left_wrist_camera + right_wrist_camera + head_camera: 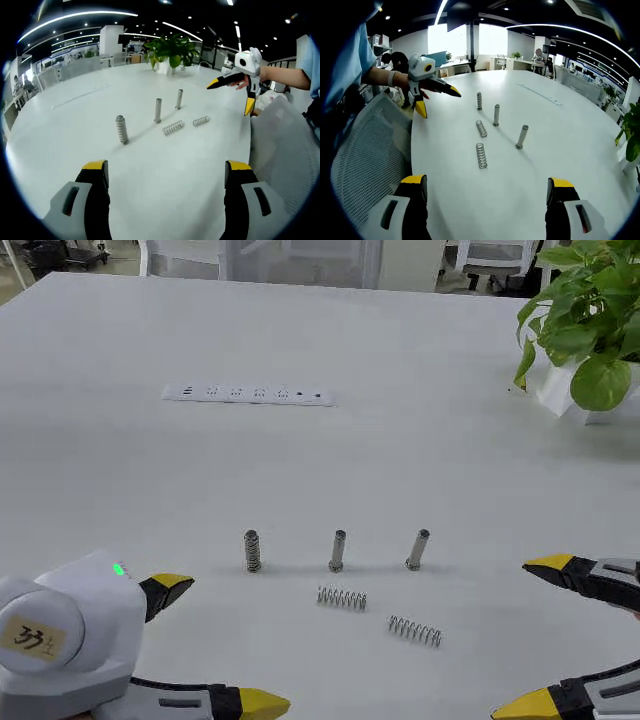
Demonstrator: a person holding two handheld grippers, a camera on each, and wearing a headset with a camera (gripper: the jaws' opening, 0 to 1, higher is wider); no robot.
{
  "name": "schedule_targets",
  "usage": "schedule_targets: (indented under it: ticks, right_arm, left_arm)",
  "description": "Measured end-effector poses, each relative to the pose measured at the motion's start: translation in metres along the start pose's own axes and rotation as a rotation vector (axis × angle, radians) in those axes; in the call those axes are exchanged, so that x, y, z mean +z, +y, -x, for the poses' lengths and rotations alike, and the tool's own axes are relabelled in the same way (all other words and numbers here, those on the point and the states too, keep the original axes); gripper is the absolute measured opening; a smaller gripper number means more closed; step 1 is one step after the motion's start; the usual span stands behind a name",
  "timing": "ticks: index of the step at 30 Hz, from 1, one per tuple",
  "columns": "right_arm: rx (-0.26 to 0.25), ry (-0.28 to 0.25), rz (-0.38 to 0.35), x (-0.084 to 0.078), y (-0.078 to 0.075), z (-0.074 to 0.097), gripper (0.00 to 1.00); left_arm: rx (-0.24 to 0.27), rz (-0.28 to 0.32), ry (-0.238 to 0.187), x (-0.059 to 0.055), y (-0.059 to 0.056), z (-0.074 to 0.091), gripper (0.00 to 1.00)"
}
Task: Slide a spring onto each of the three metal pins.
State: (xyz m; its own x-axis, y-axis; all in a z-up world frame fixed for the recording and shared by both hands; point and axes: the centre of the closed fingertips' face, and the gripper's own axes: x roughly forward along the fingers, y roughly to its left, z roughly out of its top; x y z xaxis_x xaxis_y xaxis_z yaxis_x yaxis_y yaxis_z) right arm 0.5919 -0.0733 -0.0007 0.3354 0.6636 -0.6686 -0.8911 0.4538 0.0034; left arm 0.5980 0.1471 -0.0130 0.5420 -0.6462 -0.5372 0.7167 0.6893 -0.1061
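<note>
Three metal pins stand in a row on the white table. The left pin [252, 551] wears a spring. The middle pin [338, 551] and the right pin [418, 549] are bare. Two loose springs lie in front of them, one [342, 597] below the middle pin, the other [414, 630] further right. My left gripper [215, 644] is open at the lower left, near the table's front edge. My right gripper [537, 634] is open at the lower right. In the left gripper view the sprung pin [121, 129] is nearest; in the right gripper view the bare pin [521, 137] is.
A white power strip [248, 394] lies across the middle of the table. A potted plant [585, 325] stands at the far right. Chairs sit beyond the far edge. A mesh chair back [365, 165] is close to the table's near side.
</note>
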Motion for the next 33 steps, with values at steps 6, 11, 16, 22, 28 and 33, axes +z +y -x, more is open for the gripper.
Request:
schedule_targets:
  ticks: [6, 11, 16, 22, 28, 33]
  right_arm:
    - [-0.016, -0.012, -0.029, -0.006, 0.001, 0.003, 0.99]
    - [-0.021, -0.015, -0.045, -0.009, 0.002, 0.004, 0.99]
    - [-0.027, -0.016, -0.056, -0.013, 0.005, 0.007, 0.99]
    - [-0.03, -0.011, -0.073, -0.022, 0.008, 0.009, 0.99]
    - [-0.036, -0.018, -0.086, -0.027, 0.01, 0.011, 0.99]
    - [-0.041, -0.026, -0.099, -0.032, 0.01, 0.012, 0.99]
  left_arm:
    - [-0.024, -0.026, 0.022, -0.001, -0.003, -0.007, 0.95]
    - [-0.058, -0.057, 0.03, 0.002, -0.006, -0.016, 0.95]
    - [-0.101, -0.103, 0.041, 0.004, -0.012, -0.029, 0.91]
    - [-0.147, -0.167, 0.056, 0.011, -0.023, -0.045, 0.81]
    - [-0.172, -0.219, 0.072, 0.018, -0.025, -0.063, 0.71]
    - [-0.176, -0.236, 0.085, 0.021, -0.024, -0.076, 0.64]
